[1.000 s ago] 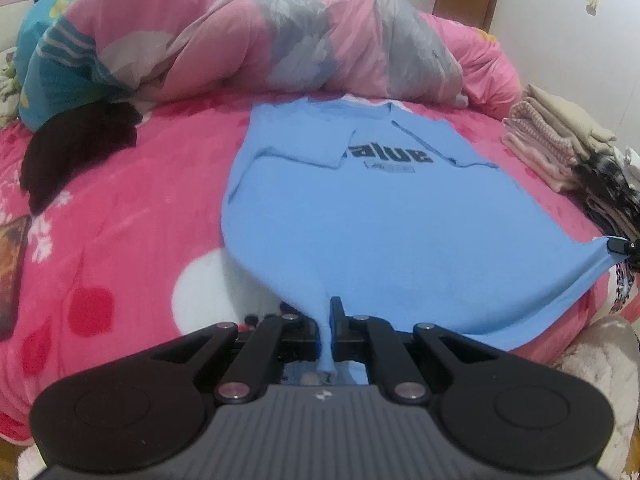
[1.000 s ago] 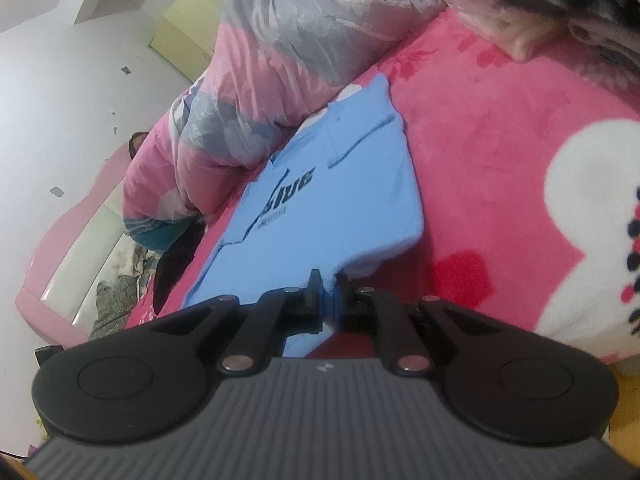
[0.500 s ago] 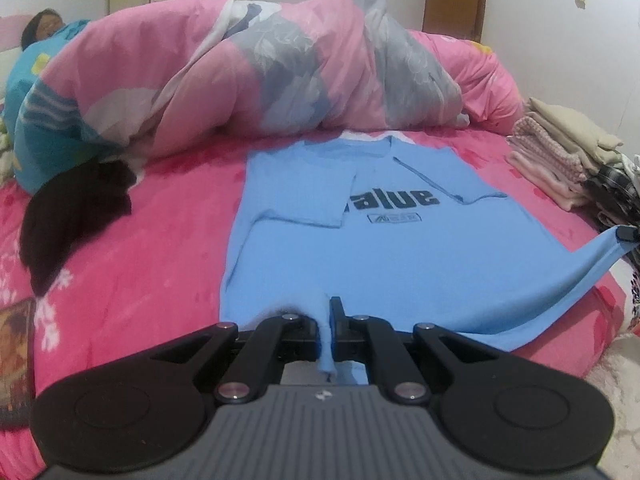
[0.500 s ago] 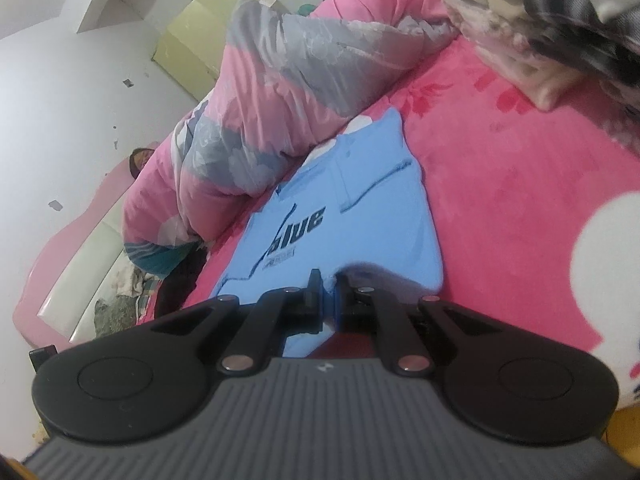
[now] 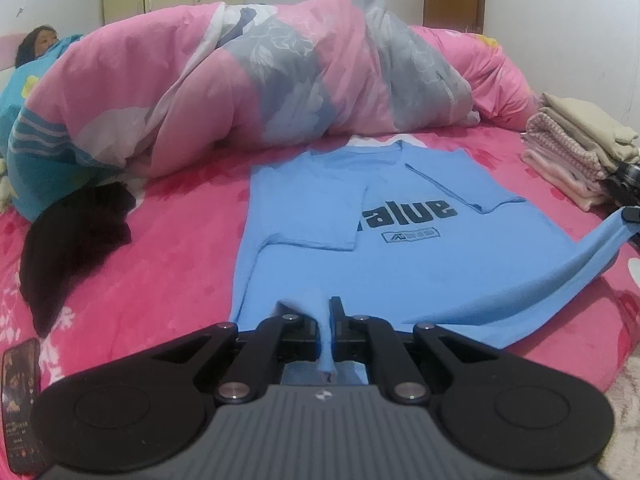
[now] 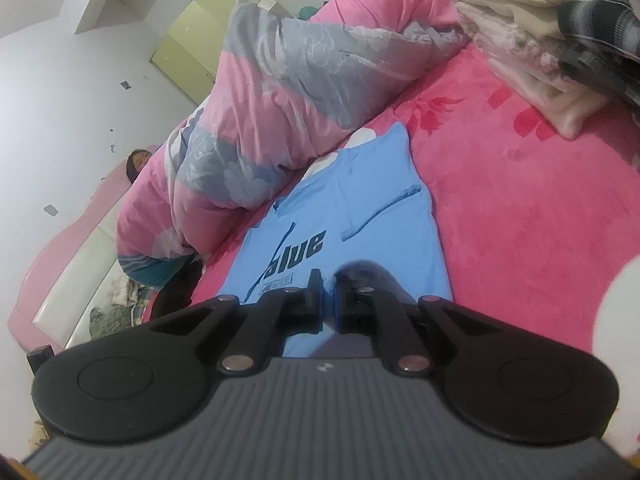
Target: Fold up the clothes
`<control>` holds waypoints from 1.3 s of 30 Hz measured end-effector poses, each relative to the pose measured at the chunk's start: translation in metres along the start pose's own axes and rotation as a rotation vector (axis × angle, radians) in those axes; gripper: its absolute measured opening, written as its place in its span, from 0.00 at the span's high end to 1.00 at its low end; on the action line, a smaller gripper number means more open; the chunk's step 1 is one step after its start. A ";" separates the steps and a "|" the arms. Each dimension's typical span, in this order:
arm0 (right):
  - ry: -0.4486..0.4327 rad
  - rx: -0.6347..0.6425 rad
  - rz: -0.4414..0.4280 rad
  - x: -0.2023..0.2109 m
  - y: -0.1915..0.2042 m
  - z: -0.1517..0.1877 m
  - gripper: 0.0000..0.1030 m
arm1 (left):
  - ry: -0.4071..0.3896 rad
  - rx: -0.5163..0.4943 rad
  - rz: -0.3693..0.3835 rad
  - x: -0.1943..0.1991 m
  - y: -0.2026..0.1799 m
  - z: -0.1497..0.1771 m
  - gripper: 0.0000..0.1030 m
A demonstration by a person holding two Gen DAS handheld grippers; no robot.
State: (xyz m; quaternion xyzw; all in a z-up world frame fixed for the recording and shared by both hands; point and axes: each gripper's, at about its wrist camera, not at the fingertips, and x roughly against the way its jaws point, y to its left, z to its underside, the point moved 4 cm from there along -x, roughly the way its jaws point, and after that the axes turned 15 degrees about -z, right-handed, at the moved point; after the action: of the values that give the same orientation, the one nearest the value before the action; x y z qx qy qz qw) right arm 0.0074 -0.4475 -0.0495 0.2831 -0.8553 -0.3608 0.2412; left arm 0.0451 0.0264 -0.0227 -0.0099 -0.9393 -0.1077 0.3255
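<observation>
Left wrist view: left tool (image 5: pixel 325 322) clamped on the hem of the blue T-shirt (image 5: pixel 400 264) spread on the pink bed (image 5: pixel 160 272); right wrist view: right tool (image 6: pixel 329 300) clamped on the opposite hem corner, lifted off the bed.

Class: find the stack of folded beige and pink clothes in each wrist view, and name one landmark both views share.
Left wrist view: the stack of folded beige and pink clothes sits at the right edge, on the pink bed.
Right wrist view: the stack fills the top right corner.
Shared landmark: the black "alue" lettering on the light blue T-shirt.
</observation>
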 end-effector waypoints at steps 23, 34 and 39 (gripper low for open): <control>0.012 0.009 0.001 -0.040 -0.016 -0.035 0.97 | 0.018 -0.010 -0.026 -0.047 0.001 -0.032 0.96; 0.032 0.025 0.006 -0.076 -0.027 -0.060 0.97 | 0.016 0.014 -0.036 -0.087 0.003 -0.050 0.96; 0.031 0.028 0.015 -0.095 -0.036 -0.075 0.97 | 0.009 0.026 -0.042 -0.113 0.002 -0.066 0.96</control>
State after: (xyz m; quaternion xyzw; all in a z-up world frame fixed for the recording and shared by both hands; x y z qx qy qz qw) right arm 0.1340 -0.4418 -0.0495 0.2858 -0.8585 -0.3424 0.2531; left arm 0.1740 0.0200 -0.0413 0.0148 -0.9392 -0.1023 0.3275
